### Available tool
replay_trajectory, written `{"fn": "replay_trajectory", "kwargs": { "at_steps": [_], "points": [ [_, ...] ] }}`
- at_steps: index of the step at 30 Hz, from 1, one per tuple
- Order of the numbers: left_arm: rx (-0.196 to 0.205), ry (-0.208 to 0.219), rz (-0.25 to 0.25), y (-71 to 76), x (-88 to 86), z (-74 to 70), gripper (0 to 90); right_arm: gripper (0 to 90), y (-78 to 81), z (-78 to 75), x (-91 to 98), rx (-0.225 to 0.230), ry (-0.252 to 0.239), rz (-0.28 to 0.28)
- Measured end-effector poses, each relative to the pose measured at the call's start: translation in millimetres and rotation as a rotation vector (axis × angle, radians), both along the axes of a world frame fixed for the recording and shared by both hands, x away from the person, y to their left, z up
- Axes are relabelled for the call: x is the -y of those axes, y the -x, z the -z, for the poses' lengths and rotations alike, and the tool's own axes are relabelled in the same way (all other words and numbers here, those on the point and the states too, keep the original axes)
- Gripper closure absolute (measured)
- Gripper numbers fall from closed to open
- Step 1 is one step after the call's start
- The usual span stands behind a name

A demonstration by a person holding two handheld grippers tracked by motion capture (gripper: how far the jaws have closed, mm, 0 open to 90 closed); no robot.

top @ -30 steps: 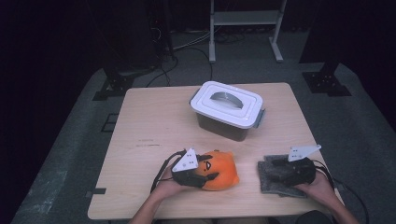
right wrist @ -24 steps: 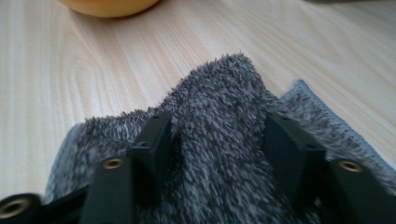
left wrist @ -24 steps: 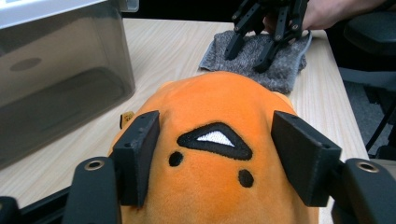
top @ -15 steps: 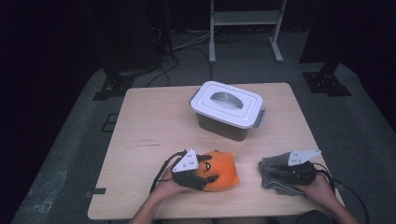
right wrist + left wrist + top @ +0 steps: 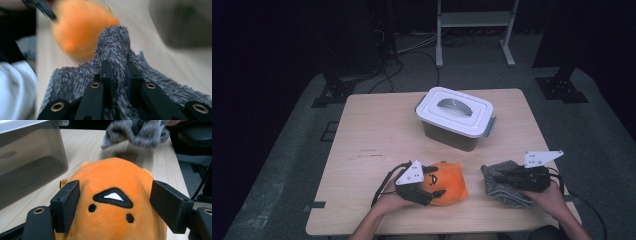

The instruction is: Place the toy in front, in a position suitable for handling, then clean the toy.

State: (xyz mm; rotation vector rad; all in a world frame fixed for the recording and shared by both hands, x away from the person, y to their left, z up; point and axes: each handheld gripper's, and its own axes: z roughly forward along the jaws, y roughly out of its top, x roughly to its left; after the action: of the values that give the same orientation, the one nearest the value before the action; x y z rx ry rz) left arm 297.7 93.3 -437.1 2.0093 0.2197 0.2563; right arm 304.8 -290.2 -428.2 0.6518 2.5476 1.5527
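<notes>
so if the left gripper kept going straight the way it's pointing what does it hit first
The orange plush toy already sits between the left gripper's open jaws, so it would meet that first. Beyond it lies the grey fuzzy cloth, though depth is hard to judge.

Plush toy left of cloth; box behind

We're looking at a round orange plush toy sitting near the table's front edge, face stitching showing, and a fuzzy grey cloth bunching up beside it.
</notes>
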Motion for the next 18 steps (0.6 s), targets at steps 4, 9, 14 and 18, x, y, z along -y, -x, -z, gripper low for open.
{"fn": "replay_trajectory", "kwargs": {
  "at_steps": [4,9,14,18],
  "points": [
    [-0.006,0.001,0.001,-1.0,-1.3,0.1,23.8,78.8,1.6,-12.3,-19.7,0.029,-0.057,-0.055],
    [-0.003,0.001,0.004,-0.3,-0.8,0.1,23.4,78.8,1.9,-19.4,-34.2,0.045,-0.081,-0.089],
    [-0.003,0.001,0.009,0.0,-0.6,0.1,22.7,78.7,1.6,-23.6,-43.3,0.05,-0.097,-0.116],
    [0.0,-0.003,0.013,-0.4,0.1,0.1,22.4,78.7,-0.2,-22.9,-53.4,0.048,-0.083,-0.14]
  ]
}}
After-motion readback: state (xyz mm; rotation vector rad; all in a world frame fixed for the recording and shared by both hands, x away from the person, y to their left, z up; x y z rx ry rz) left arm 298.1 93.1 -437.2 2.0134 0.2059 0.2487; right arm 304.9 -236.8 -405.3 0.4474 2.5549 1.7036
